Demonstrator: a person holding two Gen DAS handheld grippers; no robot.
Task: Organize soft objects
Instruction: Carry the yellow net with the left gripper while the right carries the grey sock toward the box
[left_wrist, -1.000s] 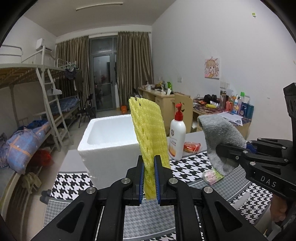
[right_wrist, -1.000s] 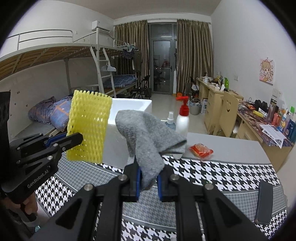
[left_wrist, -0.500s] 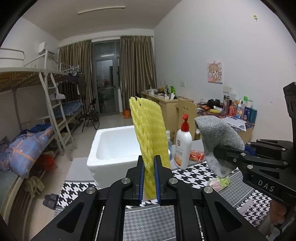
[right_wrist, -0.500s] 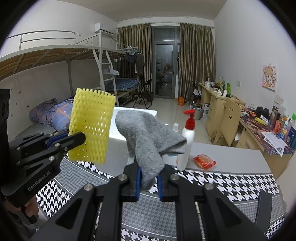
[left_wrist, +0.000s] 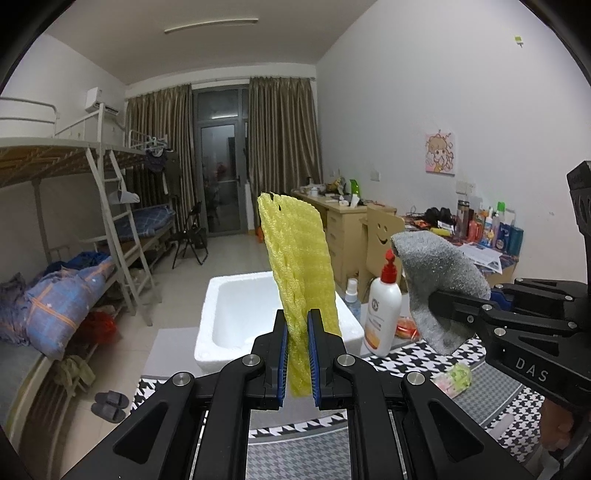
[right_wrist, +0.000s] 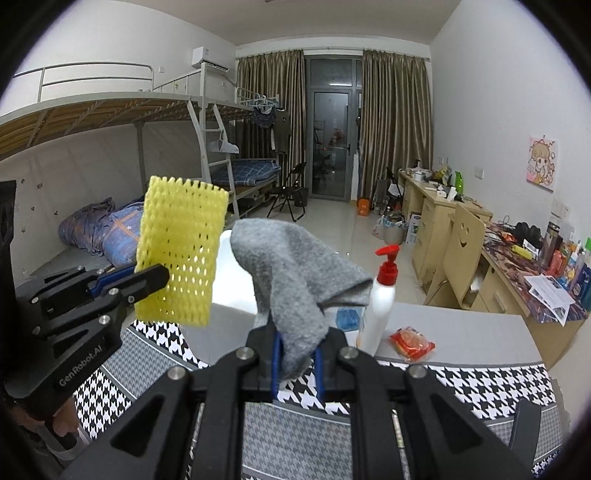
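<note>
Above the bench (left_wrist: 491, 398), left gripper (left_wrist: 297, 363) pinches the yellow foam net (left_wrist: 299, 273), right gripper (right_wrist: 295, 363) clamps the grey sock (right_wrist: 295, 266). Carry step, I'd say; next, over the white foam box (left_wrist: 236, 314) and let the fingers part

You've lifted both grippers: the yellow foam net (left_wrist: 295, 273) and grey cloth (right_wrist: 295, 273) now ride higher above the white foam box (left_wrist: 236, 317), whose cavity shows more.

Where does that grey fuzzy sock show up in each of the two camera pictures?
Left wrist view: the grey fuzzy sock is at the right, pinched in the right claw.
Right wrist view: the sock is at centre, rising from that claw.
Shared landmark: the white pump bottle with a red top.
</note>
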